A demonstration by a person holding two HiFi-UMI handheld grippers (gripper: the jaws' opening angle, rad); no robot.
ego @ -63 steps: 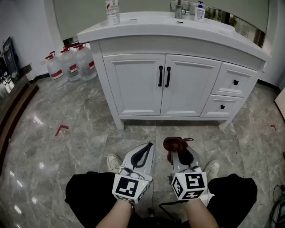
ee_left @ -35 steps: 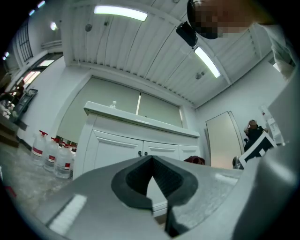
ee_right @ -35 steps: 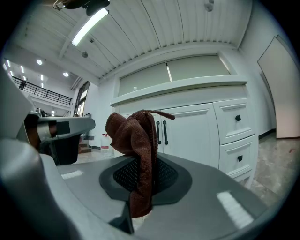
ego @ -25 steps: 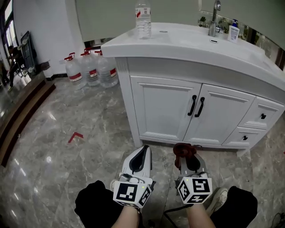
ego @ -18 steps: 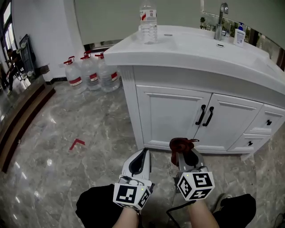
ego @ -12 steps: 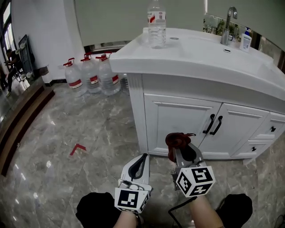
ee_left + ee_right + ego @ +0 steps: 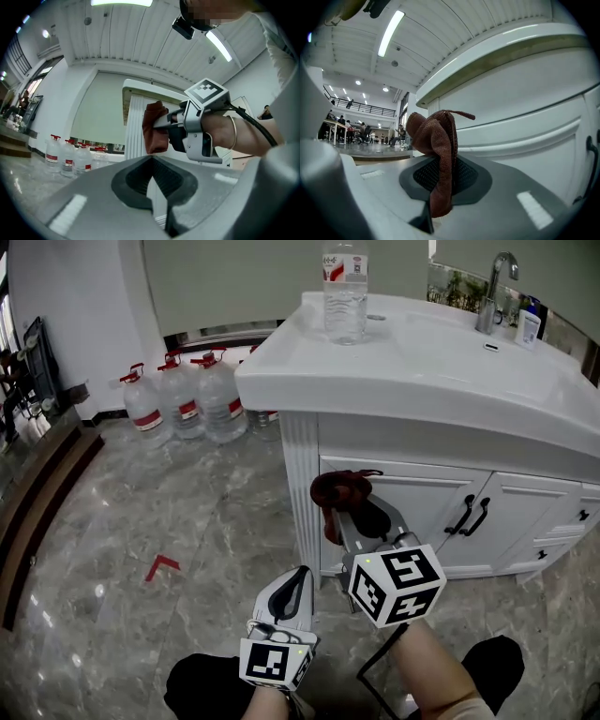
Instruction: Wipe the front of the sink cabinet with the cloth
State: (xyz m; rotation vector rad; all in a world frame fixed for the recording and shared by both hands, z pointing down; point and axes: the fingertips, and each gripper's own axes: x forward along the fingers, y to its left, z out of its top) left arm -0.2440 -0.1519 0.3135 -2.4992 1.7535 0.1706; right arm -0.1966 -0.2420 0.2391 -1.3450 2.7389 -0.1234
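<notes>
Cloth clamped in right hand-held gripper; cabinet just beyond

1. No print can be read anywhere.
2. Water bottle on the sink cabinet: red-and-white label, lettering too small to read.
3. Floor jugs: red label bands, lettering illegible.

Right gripper held high and forward, jaws clamped on cloth, left gripper low, jaws together
</notes>
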